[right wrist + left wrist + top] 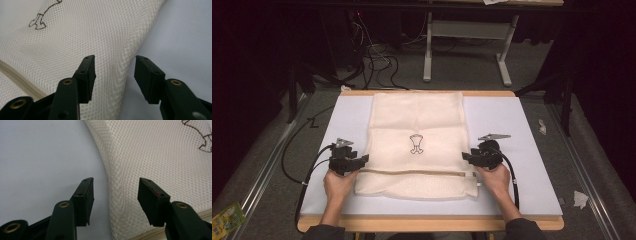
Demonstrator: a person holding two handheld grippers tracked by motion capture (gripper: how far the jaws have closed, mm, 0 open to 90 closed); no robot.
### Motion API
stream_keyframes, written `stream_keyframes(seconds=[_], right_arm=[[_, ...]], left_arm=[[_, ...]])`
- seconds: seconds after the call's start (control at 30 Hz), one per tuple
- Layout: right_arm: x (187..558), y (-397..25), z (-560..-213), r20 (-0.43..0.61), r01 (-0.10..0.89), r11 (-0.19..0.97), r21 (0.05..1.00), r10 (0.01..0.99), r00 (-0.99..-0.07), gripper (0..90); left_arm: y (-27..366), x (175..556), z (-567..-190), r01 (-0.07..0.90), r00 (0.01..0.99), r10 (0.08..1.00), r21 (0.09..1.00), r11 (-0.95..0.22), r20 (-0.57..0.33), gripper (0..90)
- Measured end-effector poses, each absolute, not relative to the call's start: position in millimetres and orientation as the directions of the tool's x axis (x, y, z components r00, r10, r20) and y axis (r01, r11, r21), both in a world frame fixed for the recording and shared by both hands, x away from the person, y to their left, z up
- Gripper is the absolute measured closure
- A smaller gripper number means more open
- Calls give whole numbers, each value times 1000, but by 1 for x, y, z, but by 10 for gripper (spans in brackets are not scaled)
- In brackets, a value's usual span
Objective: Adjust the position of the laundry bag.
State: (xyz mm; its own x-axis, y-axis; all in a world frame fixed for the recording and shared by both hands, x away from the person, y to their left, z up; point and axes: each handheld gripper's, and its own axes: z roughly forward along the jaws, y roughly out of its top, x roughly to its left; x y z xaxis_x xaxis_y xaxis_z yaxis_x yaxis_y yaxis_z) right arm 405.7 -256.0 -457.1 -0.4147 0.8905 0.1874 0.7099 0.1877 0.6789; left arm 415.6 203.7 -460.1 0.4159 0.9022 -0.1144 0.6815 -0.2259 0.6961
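A cream mesh laundry bag (417,145) lies flat in the middle of the high view on a pale blue mat (512,125), its zipper (412,172) running across the lower part and a small dark printed emblem (415,144) at its centre. The left gripper (362,159) sits at the bag's left edge in the lower left of the bag, and the right gripper (465,157) sits at the right edge opposite, each in a hand (339,182). Both stand wide apart and hold nothing: in the left gripper view the side seam (110,190) runs up between the two black jaws, and in the right gripper view the bag's other edge (125,72) does the same. To do this step well, each gripper probably needs to slide a little further in so the edge lies fully between the pads, then close on both mesh layers at matching heights just above the zipper, so the bag lifts or folds evenly without skewing.
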Motion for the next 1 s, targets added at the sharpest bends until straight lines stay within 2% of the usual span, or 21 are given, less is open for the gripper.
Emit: stream_keyframes(seconds=[0.17, 0.27, 0.3, 0.37, 0.63, 0.8, 1.0], right_arm=[[413, -252, -458, 195, 730, 179, 659, 897, -397, 489], [415, -252, -459, 202, 743, 182, 644, 896, -394, 540], [416, -251, -460, 169, 742, 202, 639, 904, -392, 628], [417, -250, -460, 155, 742, 209, 637, 908, -388, 695], [420, -251, -462, 169, 748, 226, 624, 896, -411, 832], [422, -251, -460, 174, 747, 236, 621, 888, -425, 859], [424, -255, -453, 170, 734, 244, 634, 882, -440, 869]], left_arm=[[198, 424, -459, 687, 411, 905, 690, -226, -113, 529], [197, 426, -460, 694, 414, 901, 687, -218, -132, 607], [198, 428, -461, 697, 411, 902, 684, -216, -134, 634], [198, 430, -463, 703, 410, 902, 678, -216, -138, 665], [197, 435, -469, 733, 416, 896, 641, -228, -157, 786], [199, 440, -467, 757, 401, 894, 622, -200, -200, 851], [200, 440, -461, 731, 402, 891, 660, -172, -212, 864]])
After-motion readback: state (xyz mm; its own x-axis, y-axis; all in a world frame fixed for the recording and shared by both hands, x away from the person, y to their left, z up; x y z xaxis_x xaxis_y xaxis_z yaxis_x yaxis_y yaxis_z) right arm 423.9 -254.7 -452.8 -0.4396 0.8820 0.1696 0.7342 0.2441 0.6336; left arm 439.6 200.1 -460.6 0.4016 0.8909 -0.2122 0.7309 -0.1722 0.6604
